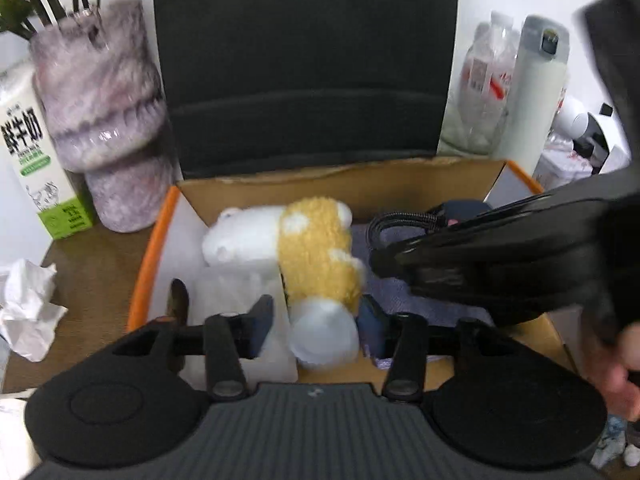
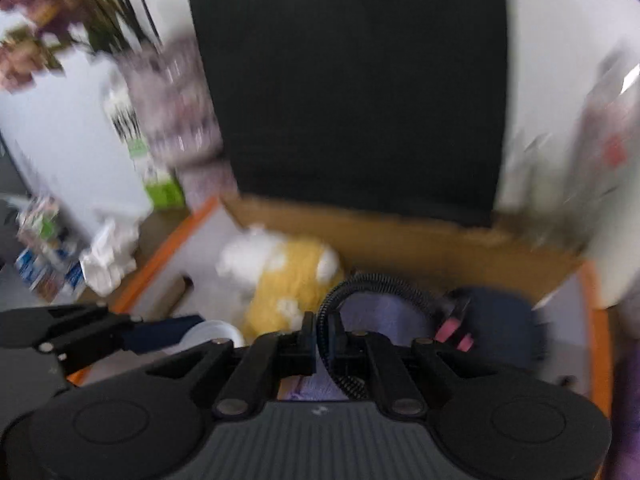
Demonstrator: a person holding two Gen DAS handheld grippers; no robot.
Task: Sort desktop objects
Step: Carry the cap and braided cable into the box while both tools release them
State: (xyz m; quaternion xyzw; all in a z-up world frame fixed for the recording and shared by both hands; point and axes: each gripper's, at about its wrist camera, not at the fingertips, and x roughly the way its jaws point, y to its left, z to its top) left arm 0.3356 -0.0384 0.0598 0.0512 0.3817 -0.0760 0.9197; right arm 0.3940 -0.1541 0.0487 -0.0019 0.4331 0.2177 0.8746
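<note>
Brown desk (image 1: 96, 256); cardboard box (image 1: 360, 184) holding plush toy (image 1: 316, 256). Left gripper (image 1: 316, 320) gaping, gripping nothing; right gripper (image 2: 322, 338) pinching black cable (image 2: 376, 284).

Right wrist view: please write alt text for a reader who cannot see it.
The right tongs pinch a black braided cable over a cardboard box holding a yellow and white plush toy. The left tongs enter from the left; the frame is motion-blurred.

A green-and-white milk carton (image 1: 38, 152) stands touching a mottled purple vase (image 1: 108, 120) holding dark stems.
</note>
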